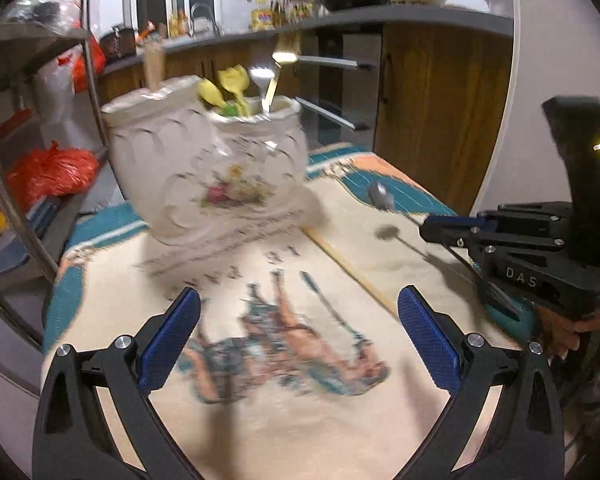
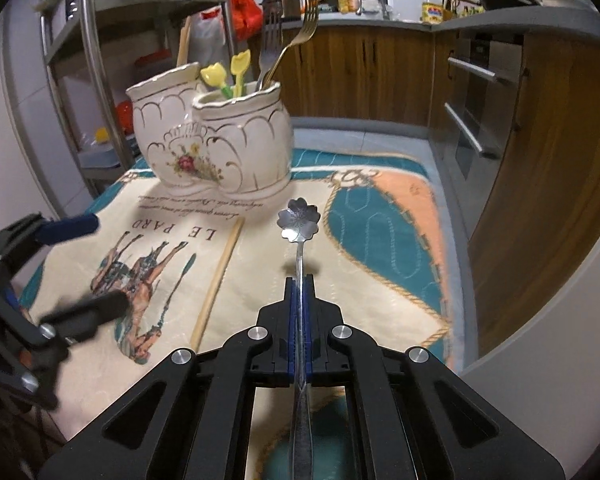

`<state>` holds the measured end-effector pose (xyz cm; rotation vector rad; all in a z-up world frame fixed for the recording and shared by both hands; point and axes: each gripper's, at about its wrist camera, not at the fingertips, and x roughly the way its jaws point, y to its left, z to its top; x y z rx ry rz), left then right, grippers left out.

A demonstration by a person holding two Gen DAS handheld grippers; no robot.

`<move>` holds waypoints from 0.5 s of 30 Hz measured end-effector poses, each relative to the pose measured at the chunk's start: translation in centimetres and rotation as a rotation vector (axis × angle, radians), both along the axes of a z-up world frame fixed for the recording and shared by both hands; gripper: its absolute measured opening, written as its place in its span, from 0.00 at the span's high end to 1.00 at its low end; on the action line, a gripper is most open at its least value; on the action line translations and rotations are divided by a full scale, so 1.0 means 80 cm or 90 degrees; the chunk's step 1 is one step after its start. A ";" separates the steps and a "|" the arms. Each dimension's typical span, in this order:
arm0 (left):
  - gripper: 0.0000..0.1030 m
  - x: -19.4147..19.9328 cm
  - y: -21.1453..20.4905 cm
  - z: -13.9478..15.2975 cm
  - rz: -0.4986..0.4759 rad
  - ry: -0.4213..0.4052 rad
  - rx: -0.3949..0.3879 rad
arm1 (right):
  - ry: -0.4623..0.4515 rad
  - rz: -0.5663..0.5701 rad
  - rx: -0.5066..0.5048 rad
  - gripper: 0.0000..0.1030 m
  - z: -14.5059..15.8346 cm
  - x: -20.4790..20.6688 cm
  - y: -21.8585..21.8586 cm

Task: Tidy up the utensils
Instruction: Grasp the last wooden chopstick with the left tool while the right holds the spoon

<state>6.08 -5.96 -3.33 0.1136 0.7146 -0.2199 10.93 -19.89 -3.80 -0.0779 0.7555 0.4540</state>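
Note:
A white ceramic double-pot holder with a flower motif stands on the printed cloth; it holds two metal forks and yellow plastic utensils. My right gripper is shut on the handle of a metal spoon with a flower-shaped bowl, which points toward the holder. A wooden chopstick lies on the cloth to the left of the spoon. My left gripper is open above the cloth with nothing between its fingers; the holder is ahead of it, and the right gripper with the spoon at right.
A metal shelf rack with red bags stands left of the table. Wooden kitchen cabinets and an oven lie behind and to the right. The table's right edge runs close to the spoon.

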 end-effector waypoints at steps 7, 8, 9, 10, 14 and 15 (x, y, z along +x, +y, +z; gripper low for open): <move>0.35 0.019 -0.058 -0.018 -0.024 0.057 0.023 | -0.006 -0.005 0.036 0.96 0.002 -0.001 -0.021; 0.44 0.020 -0.061 -0.022 -0.025 0.066 0.024 | -0.007 -0.004 0.039 0.96 0.002 -0.002 -0.022; 0.48 0.022 -0.065 -0.027 -0.027 0.078 0.026 | -0.008 -0.001 0.040 0.96 0.002 -0.003 -0.022; 0.61 0.023 -0.068 -0.031 -0.029 0.086 0.029 | -0.008 0.001 0.042 0.96 0.002 -0.005 -0.022; 0.93 0.024 -0.071 -0.032 -0.043 0.092 0.034 | -0.010 0.009 0.045 0.96 0.004 -0.010 -0.020; 0.94 0.024 -0.069 -0.031 -0.051 0.097 0.037 | -0.011 0.011 0.046 0.96 0.004 -0.011 -0.020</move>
